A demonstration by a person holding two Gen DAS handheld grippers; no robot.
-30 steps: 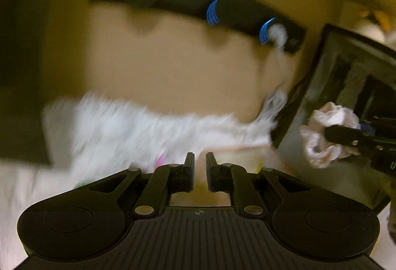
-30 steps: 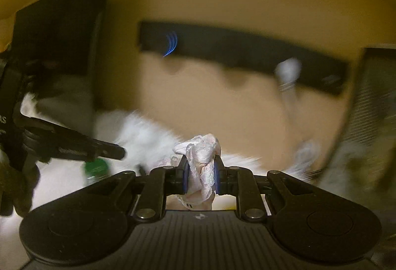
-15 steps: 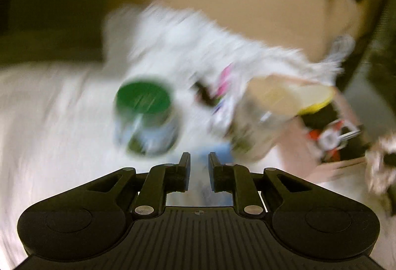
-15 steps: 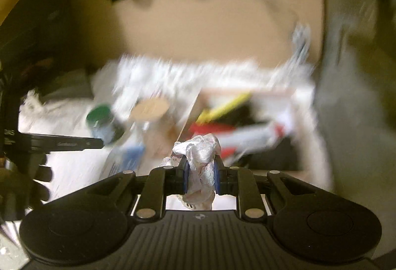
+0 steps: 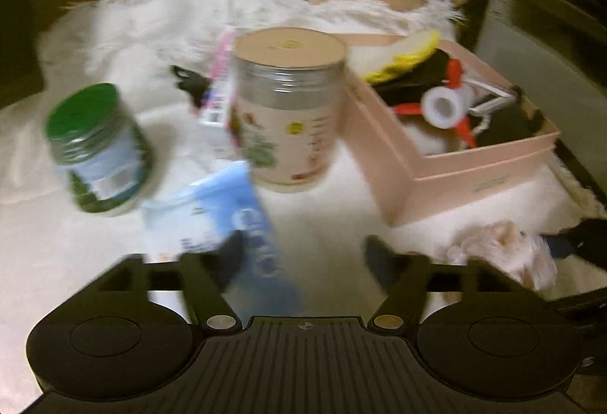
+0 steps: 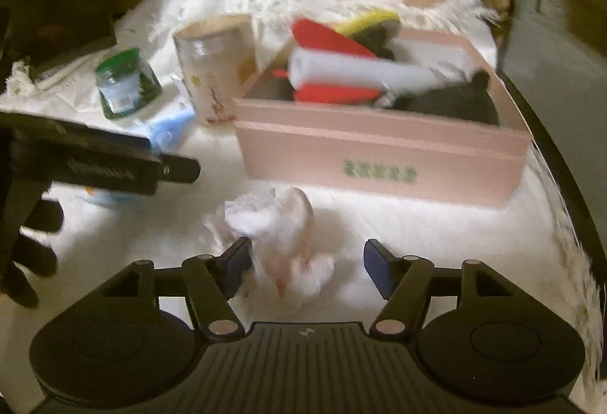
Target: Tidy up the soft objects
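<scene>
The crumpled cloth [image 6: 279, 236] lies between the wide jaws of the right gripper [image 6: 307, 264], near the pink box [image 6: 379, 156] (left gripper [image 5: 303, 260] wide too), not yet boxed.

a fluffy white fur rug [image 6: 417, 224] carries everything. on it stand a green-lidded glass jar [image 5: 99, 152], a tall tan-lidded clear canister [image 5: 288, 110] and a pale pink cardboard box [image 6: 379, 156]. a blue-and-white soft packet [image 5: 216, 213] and a crumpled pinkish-white cloth [image 6: 280, 236] lie in front.
</scene>
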